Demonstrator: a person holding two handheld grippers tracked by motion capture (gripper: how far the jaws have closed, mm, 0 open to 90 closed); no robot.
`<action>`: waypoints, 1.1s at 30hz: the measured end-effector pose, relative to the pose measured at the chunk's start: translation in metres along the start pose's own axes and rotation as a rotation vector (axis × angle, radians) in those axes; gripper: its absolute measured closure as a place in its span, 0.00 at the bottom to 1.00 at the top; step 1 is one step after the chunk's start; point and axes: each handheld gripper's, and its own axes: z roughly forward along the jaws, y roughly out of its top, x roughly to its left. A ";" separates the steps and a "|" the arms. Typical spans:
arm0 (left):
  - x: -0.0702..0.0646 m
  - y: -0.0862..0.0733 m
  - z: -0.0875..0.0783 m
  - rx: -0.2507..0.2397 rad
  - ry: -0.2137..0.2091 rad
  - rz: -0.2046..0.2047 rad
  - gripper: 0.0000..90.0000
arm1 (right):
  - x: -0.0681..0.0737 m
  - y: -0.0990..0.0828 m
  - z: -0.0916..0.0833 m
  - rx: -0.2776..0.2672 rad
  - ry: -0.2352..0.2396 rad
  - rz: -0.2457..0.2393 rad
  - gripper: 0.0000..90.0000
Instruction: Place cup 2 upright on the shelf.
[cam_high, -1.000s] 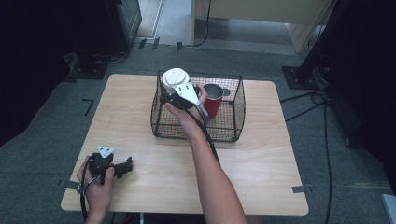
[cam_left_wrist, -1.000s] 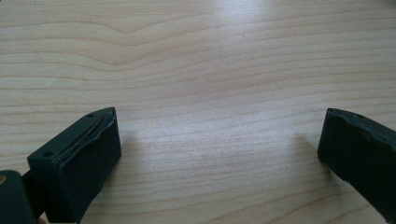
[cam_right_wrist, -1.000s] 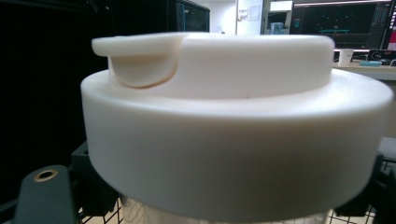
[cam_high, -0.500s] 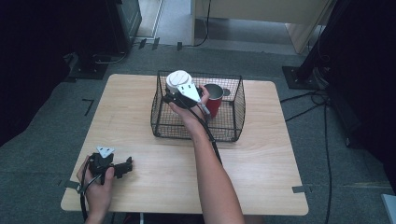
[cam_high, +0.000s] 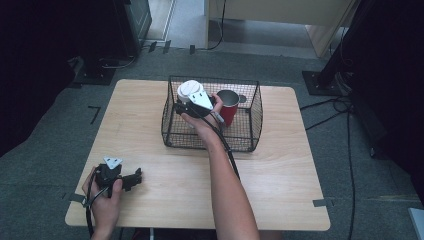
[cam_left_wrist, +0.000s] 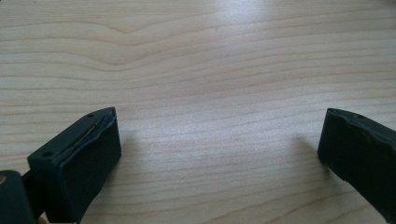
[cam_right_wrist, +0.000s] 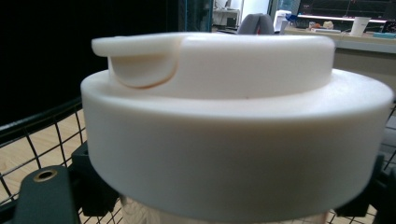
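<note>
The right gripper is clamped on a tumbler with a white lid, its jaws pressing the body just under the lid's rim, as the right gripper view shows with the white lid looming between the black jaw pads. The tumbler stands upright, long axis vertical, over the left rear part of the black wire basket that sits toward the far edge of the wooden table; a red mug stands just beside it to the right, inside the basket. Setting the tumbler down likely turns on lowering it straight, clear of the mug and the left wall. The left gripper rests near the table's front left corner, well apart, jaws wide open over bare wood, holding nothing. The high view gives the basket layout; the right gripper view gives the grip.
</note>
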 end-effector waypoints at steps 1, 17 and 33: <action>0.000 0.000 0.000 0.000 0.000 0.000 0.00 | 0.000 -0.001 0.001 0.003 0.002 0.001 0.18; 0.000 0.000 0.000 0.001 0.000 0.000 0.00 | -0.004 -0.005 -0.001 0.041 0.020 0.000 0.17; 0.000 0.000 0.000 0.001 0.000 0.000 0.00 | -0.011 -0.001 -0.005 0.031 0.078 -0.017 0.00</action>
